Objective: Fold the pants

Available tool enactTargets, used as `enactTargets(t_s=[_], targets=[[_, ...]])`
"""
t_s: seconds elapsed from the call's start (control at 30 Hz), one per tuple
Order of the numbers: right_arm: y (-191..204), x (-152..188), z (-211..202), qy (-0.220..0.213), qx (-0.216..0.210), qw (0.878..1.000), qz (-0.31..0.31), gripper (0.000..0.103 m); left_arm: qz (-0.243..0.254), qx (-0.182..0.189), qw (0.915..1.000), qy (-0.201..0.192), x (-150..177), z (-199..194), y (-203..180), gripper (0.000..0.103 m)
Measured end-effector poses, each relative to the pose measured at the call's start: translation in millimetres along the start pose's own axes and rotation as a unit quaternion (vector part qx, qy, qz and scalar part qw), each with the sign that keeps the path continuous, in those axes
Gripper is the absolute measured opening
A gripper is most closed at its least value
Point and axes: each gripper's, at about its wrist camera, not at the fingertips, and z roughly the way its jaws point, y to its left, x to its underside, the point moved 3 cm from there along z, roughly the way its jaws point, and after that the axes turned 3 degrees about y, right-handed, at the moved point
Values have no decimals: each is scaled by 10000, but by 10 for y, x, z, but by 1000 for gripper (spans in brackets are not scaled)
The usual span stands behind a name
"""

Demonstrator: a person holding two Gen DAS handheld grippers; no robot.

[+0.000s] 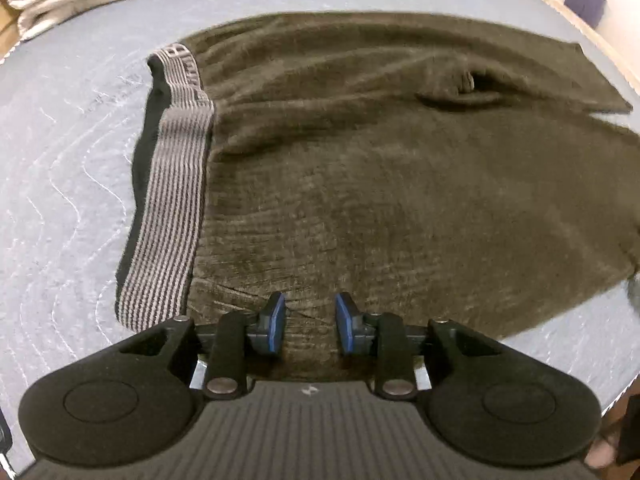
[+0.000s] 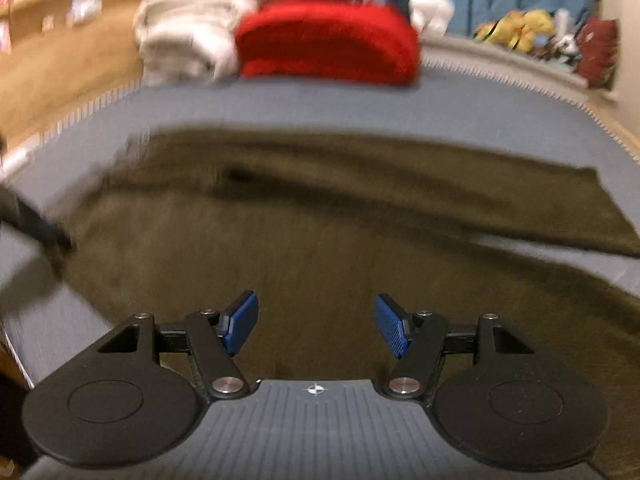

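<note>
So the pants are lying spread out on a grey-blue quilted bed, dark olive and kind of fuzzy, with the striped waistband at the left end and the legs running off to the right. The two legs look split apart at the far right, with a wedge of bed showing between them, so my guess is the lengthwise fold isn't done yet. The left hand-held gripper hangs over the near edge of the fabric close to the waistband, jaws a little apart with nothing pinched between them, just cloth underneath. The right hand-held gripper is further along over the leg section, jaws wide and empty too; that view is pretty blurry so I wouldn't trust fine detail. Makes sense to me that one sits near the waist and the other over the legs, since you'd want to pick up the same long edge at two spots so it lifts evenly. At the far end of the bed there's a pile of white laundry and a red folded thing, probably parked there to stay out of the way.
</note>
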Motion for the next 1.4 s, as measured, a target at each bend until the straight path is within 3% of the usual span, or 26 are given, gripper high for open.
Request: enactTargets(t_s=[0.1, 0.2, 0.27, 0.33, 0.53, 0.67, 0.8, 0.87, 0.93, 1.0, 1.07, 1.13, 1.3, 1.4], targets=[[6, 164, 212, 753, 186, 9970, -52, 67, 121, 53, 9990, -423, -66, -173, -74, 38], [-27, 191, 203, 806, 90, 9966, 139, 67, 72, 181, 9971, -742, -164, -301, -127, 46], [-53, 157, 146, 705, 75, 9973, 174, 67, 49, 121, 9952, -967, -221, -369, -146, 72], [-58, 110, 50, 485, 143, 9986, 123, 67, -34, 69, 9933, -1157, -284, -400, -170, 83], [-36, -193, -389, -598, 359, 9972, -264, 67, -306, 129, 9850, -1691, -531, -442, -221, 83], [-79, -569, -825, -1299, 312, 9909, 163, 67, -402, 170, 9824, -1814, -677, -474, -286, 83], [-154, -934, -1158, -2051, -145, 9760, 718, 77, -537, 267, 9822, -1778, -762, -436, -324, 83], [-201, -956, -1229, -2563, -52, 9637, 742, 88, -485, 271, 9830, -1749, -783, -403, -349, 83], [-226, -868, -1173, -2844, 266, 9562, 637, 88, -406, 226, 9832, -1766, -793, -381, -372, 82], [-275, -773, -972, -2511, 386, 9645, 716, 88, -343, 286, 9836, -1750, -802, -351, -385, 75], [-314, -719, -824, -2281, 151, 9703, 797, 88, -307, 360, 9840, -1720, -818, -324, -395, 63], [-350, -697, -715, -2122, 184, 9733, 857, 88, -311, 418, 9841, -1700, -842, -305, -399, 56], [-493, -708, -529, -1820, 90, 9737, 1367, 88, -359, 447, 9830, -1746, -920, -301, -440, 49], [-584, -729, -414, -1657, 175, 9717, 1673, 88, -289, 385, 9832, -1762, -966, -283, -501, 40]])
